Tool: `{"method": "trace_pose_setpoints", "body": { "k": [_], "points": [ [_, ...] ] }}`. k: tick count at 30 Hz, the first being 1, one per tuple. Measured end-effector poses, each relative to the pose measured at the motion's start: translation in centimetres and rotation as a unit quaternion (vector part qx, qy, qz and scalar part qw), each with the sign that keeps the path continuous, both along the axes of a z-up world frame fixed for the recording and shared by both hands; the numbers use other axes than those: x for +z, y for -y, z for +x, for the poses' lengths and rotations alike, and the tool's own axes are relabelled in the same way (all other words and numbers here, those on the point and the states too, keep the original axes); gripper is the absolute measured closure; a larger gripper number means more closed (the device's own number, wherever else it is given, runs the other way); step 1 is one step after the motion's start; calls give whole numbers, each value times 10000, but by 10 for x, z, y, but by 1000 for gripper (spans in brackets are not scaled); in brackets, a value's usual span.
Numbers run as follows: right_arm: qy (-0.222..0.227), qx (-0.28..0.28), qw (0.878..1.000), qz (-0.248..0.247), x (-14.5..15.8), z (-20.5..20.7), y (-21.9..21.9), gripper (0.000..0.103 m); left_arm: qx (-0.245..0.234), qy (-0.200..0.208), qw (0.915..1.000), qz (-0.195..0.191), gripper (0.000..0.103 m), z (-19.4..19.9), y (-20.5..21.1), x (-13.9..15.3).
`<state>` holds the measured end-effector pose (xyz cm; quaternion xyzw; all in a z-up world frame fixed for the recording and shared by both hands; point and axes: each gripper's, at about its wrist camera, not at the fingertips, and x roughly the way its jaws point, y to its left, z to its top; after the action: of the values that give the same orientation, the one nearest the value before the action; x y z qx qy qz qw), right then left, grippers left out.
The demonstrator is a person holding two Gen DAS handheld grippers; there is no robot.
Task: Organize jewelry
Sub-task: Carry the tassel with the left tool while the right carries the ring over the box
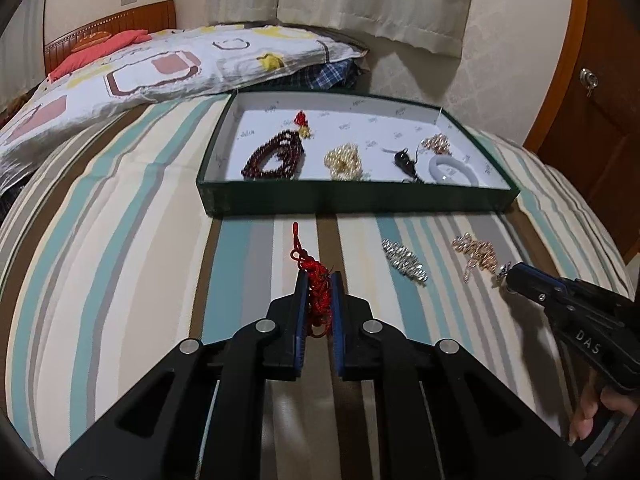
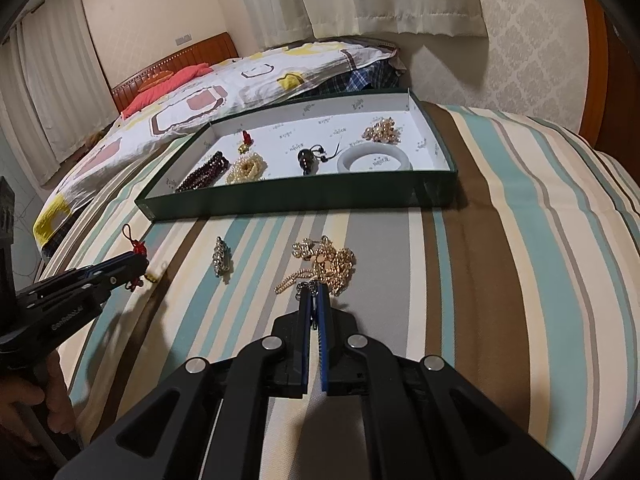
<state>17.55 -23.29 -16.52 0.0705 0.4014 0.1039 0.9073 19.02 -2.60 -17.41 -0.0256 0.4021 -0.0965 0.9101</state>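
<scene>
My left gripper [image 1: 319,278] is shut on a red knotted cord ornament [image 1: 316,280], held just above the striped bedspread; it also shows in the right wrist view [image 2: 136,254]. My right gripper [image 2: 314,290] is shut on a small silver piece [image 2: 308,286] at the near end of a gold chain pile [image 2: 326,262]; this gripper also shows in the left wrist view [image 1: 506,274]. A silver bracelet [image 1: 404,262] lies between the two grippers. The green tray [image 1: 360,200] beyond holds dark red beads [image 1: 276,154], a pearl strand [image 1: 346,162], a black pendant [image 1: 404,160], a white bangle [image 1: 452,168] and a gold piece [image 1: 436,142].
The tray sits on a striped bedspread [image 1: 120,240]. A patterned quilt [image 1: 140,72] is bunched behind it at the left, with a wooden headboard [image 1: 120,24] beyond. Curtains and a wall stand behind; a wooden door [image 1: 592,100] is at the right.
</scene>
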Motion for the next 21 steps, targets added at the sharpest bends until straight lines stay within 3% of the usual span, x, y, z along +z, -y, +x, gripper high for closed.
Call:
{"method": "trace_pose_setpoints", "body": {
  "k": [13, 21],
  "points": [
    [518, -7, 9986, 59, 39, 9, 0, 99, -37, 536, 9984, -188, 92, 2, 7, 45],
    [987, 37, 9951, 44, 71, 44, -4, 99, -74, 934, 9951, -302, 92, 29, 17, 74]
  ]
}}
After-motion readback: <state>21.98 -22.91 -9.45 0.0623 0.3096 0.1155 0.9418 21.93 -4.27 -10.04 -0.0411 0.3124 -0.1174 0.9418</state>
